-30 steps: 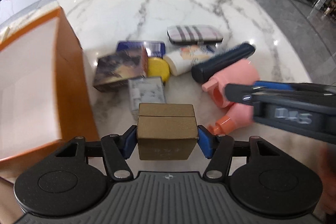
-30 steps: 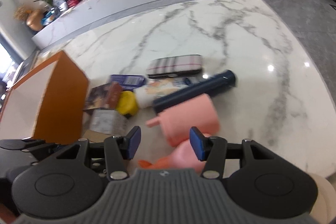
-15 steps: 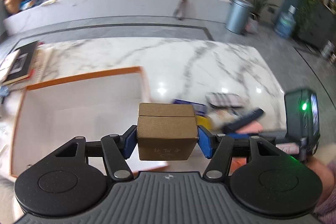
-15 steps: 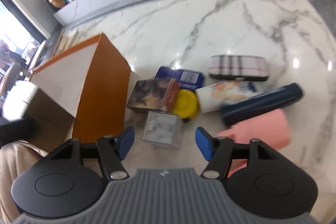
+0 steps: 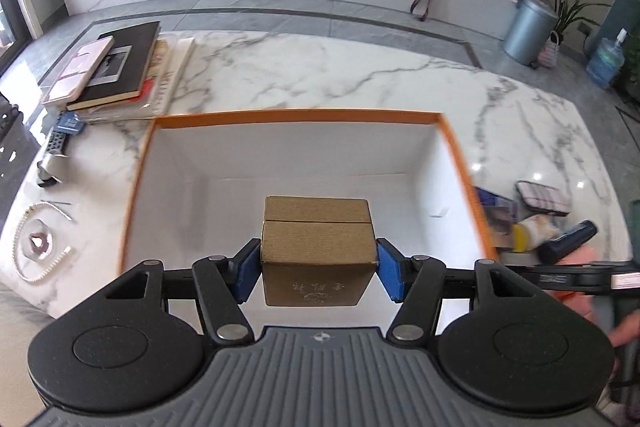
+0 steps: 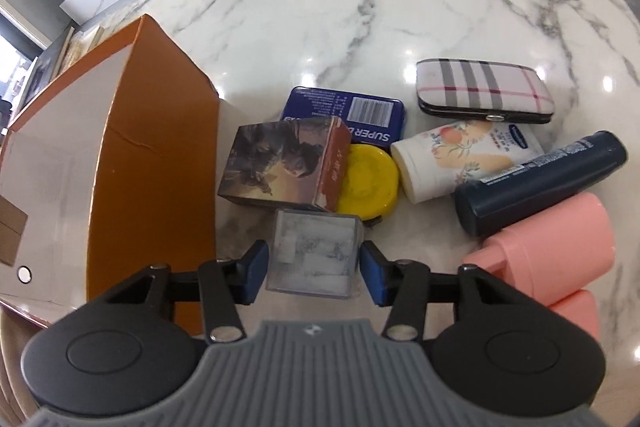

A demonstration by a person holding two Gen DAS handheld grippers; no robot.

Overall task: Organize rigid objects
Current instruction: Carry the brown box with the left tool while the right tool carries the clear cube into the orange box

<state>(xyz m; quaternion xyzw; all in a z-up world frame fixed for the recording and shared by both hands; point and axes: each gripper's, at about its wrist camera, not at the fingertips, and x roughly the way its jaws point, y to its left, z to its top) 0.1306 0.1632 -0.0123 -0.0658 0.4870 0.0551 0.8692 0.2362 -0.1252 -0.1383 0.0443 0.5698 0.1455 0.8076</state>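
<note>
My left gripper [image 5: 316, 267] is shut on a small brown cardboard box [image 5: 316, 251] and holds it above the open orange storage box [image 5: 300, 117] with a white inside. My right gripper [image 6: 314, 265] is open, its fingers on either side of a clear plastic cube [image 6: 312, 251] on the marble table, with small gaps on both sides. The orange box [image 6: 156, 147] stands just left of the cube. The brown box also shows at the left edge of the right wrist view [image 6: 10, 235].
Behind the cube lie a picture-printed box [image 6: 284, 163], a yellow round lid [image 6: 370, 181], a blue tin [image 6: 344, 111], a plaid case [image 6: 480, 91], a white tube [image 6: 460, 157], a dark blue bottle [image 6: 540, 183] and pink cups [image 6: 548, 251]. Books [image 5: 116, 67] and a bead necklace [image 5: 40, 243] lie left of the orange box.
My left gripper has carried the brown box from the pile to above the orange box's opening. My right gripper has moved left and down, and its fingers now straddle the clear cube.
</note>
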